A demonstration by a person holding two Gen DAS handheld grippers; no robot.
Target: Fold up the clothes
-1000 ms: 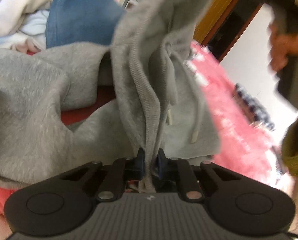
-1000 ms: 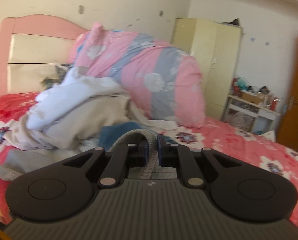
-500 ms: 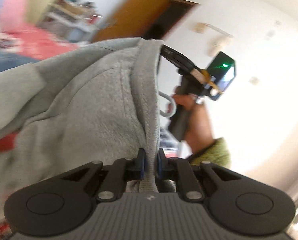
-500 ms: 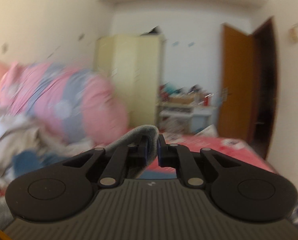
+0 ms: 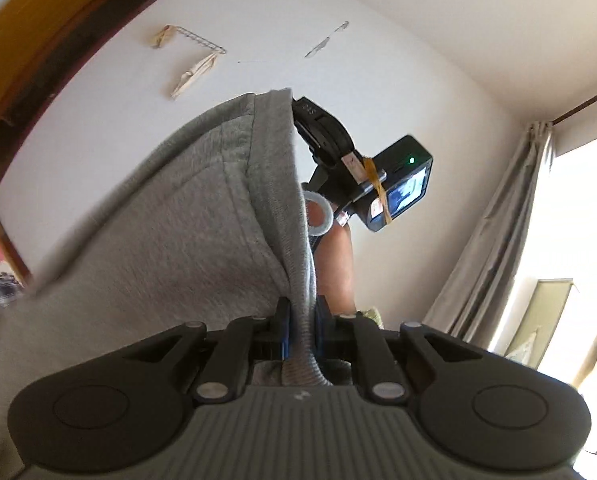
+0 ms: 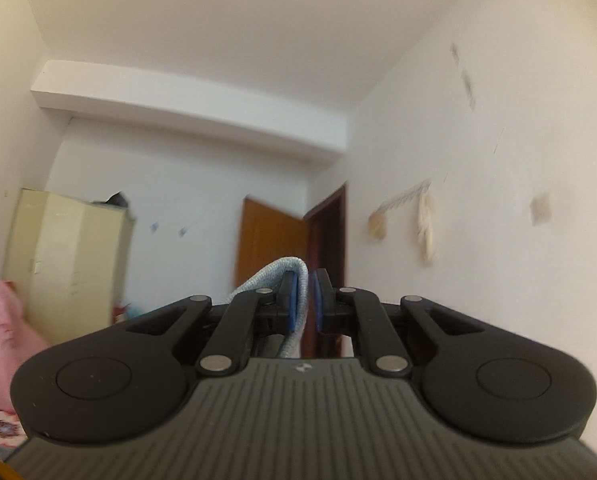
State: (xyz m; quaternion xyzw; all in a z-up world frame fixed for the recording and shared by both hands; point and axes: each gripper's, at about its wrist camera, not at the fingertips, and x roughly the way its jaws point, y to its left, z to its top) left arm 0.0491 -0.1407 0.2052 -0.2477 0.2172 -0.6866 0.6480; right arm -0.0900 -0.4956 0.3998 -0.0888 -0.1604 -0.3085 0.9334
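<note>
Ribbed hem of grey garment [image 5: 202,232] pinched taut — left gripper [image 5: 301,320], right gripper [image 6: 308,294] — aloft.

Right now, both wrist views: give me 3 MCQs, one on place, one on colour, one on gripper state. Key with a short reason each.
1. Where does the other gripper show in the left wrist view?
A. Past the far end of the ribbed hem
B. Lying on the bed
C. Nowhere

2. What colour is the garment?
A. Blue
B. Grey
C. Red

3. How is the left gripper?
A. Open, holding nothing
B. Shut on a curtain
C. Shut on the garment's hem

Key:
1 A: the right gripper, held by a hand, pokes out past the top of the hem.
2 B: the grey hoodie fills the left of that view.
3 C: the ribbed edge runs between the closed fingers; in the right wrist view the right gripper also pinches cloth.
</note>
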